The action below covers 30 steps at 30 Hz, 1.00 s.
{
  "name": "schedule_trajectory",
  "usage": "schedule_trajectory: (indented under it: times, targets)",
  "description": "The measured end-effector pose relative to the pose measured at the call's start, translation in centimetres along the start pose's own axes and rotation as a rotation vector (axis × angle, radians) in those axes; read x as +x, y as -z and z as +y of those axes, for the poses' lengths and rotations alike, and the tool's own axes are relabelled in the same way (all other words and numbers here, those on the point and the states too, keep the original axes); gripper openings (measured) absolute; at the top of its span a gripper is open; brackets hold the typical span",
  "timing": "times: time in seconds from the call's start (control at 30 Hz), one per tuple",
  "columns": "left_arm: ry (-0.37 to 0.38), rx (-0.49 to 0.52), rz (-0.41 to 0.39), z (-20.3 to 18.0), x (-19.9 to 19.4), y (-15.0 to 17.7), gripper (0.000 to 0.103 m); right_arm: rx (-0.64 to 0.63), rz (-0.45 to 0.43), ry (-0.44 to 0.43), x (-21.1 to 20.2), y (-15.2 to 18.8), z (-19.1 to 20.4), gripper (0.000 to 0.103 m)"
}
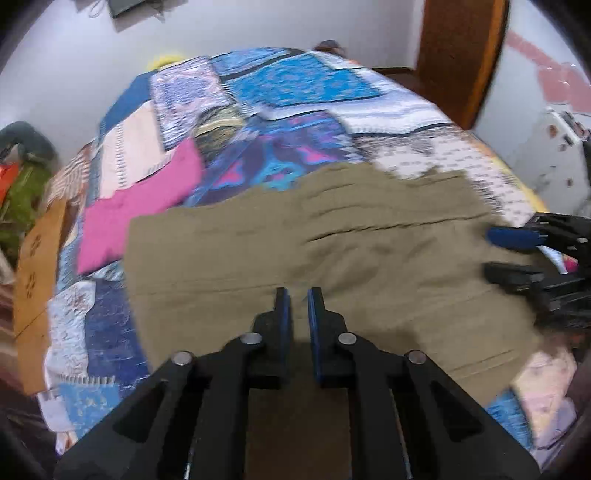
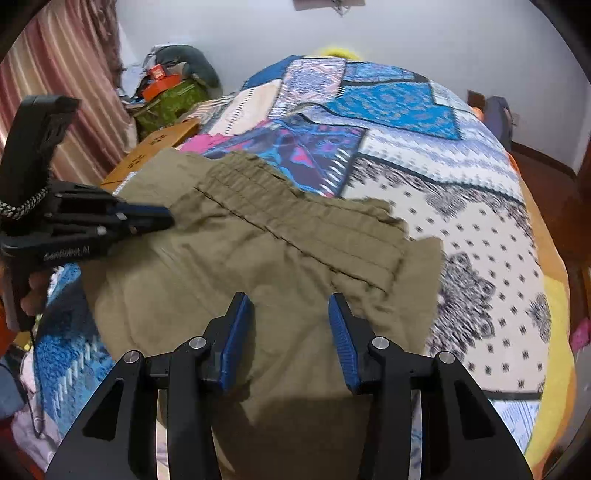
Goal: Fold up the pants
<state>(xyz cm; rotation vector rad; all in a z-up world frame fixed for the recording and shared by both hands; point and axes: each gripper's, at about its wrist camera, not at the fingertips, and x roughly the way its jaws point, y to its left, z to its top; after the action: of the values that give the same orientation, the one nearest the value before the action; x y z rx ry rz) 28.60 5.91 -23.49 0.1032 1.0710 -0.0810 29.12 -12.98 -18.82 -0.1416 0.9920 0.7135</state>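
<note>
Angled steeply down over olive-khaki cloth pants (image 1: 332, 251) spread on patchwork blue quilted bedspread (image 1: 295, 85). Left gripper (image 1: 295, 295) narrowly parted, nothing between; right gripper (image 2: 290, 306) moderately wide, empty. White wall (image 2: 424, 33) behind.

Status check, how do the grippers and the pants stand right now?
Left gripper narrowly open, empty. Right gripper open, empty. Olive pants lying on the patchwork bedspread. Pink cloth beside pants.
</note>
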Motion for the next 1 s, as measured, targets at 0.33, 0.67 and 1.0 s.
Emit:
schedule_trajectory:
  times: [0.33, 0.67, 1.0]
  targets:
    - [0.015, -0.051, -0.072, 3.4, -5.1, 1.3, 0.032, 0.054, -0.045, 0.071, -4.3, 0.4, -0.9, 0.058]
    - [0.059, -0.213, -0.061, 9.1, -6.3, 3.9, 0.053, 0.120, -0.057, 0.136, -5.9, 1.9, -3.2, 0.066]
    - [0.176, -0.257, 0.032, 8.8, -1.6, 4.2, 0.053, 0.305, 0.001, 0.026, -2.7, 3.4, -6.1, 0.069]
